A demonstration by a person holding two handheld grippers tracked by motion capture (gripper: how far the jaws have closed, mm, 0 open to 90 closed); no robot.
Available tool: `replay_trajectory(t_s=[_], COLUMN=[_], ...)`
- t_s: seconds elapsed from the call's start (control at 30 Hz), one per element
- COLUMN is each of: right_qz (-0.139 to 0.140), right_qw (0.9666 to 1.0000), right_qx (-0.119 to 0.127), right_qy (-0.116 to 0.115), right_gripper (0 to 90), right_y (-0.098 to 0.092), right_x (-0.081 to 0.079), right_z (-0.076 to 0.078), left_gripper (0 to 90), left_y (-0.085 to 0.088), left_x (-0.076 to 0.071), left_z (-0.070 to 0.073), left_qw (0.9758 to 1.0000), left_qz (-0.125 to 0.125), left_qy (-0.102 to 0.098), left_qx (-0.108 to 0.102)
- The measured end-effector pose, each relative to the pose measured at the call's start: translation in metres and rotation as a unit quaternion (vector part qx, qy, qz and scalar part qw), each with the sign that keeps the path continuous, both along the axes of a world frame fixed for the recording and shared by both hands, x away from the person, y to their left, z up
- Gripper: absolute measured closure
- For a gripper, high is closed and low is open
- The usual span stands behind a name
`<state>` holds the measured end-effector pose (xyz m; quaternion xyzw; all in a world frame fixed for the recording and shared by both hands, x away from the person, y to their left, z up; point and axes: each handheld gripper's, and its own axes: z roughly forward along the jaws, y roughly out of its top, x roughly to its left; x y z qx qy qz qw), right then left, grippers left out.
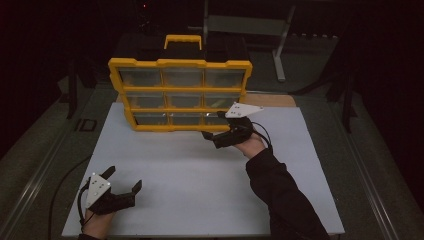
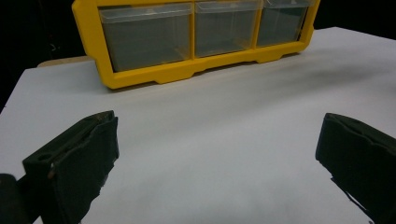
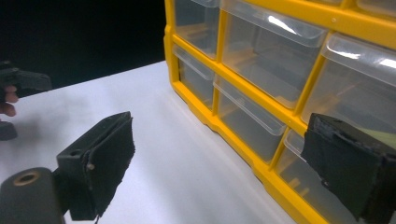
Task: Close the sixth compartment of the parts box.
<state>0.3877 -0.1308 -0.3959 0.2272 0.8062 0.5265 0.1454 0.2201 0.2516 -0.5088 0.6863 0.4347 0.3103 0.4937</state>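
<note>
Right now the white worktop carries a yellow drawer organizer standing upright at its far edge, nine clear drawers in three rows. My right claw hangs wide open and empty at the bottom-right drawer; I judge the reach is under way, and next I must close on that drawer's front lip. My left claw rests open, empty, near the front-left corner.

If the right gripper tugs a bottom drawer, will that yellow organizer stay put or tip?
The yellow organizer stands upright on the table, tall and shallow, so it may slide or tip forward. Its clear drawers look mostly empty, so it is probably light.
</note>
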Motion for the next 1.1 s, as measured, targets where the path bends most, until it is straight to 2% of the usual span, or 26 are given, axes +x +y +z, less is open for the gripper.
replay_trajectory(t_s=[0.07,0.5,0.73,0.83,1.1], right_qz=[0.008,0.029,0.028,0.033,0.027], right_qw=[0.9999,0.9995,0.9992,0.9988,0.9987], right_qx=[0.006,0.009,0.021,0.034,0.038], right_qy=[0.005,-0.012,-0.020,-0.012,-0.021], right_gripper=[9.0,9.0,9.0,9.1,9.0], right_y=[0.000,-0.015,-0.032,-0.041,-0.067], right_x=[-0.002,-0.027,-0.040,-0.045,-0.061], right_z=[0.002,0.012,0.014,0.011,0.002], left_gripper=[0.0,0.0,0.0,0.0,0.0], left_y=[0.000,0.001,0.001,0.000,0.001], left_x=[0.000,-0.001,-0.001,-0.001,-0.001], left_z=[0.000,-0.001,-0.001,0.000,0.000], left_qw=[1.0000,1.0000,1.0000,1.0000,1.0000], left_qz=[0.000,0.002,0.002,0.002,0.002], left_qy=[0.001,0.002,0.001,0.000,0.000], left_qx=[0.000,0.002,0.005,0.004,0.004])
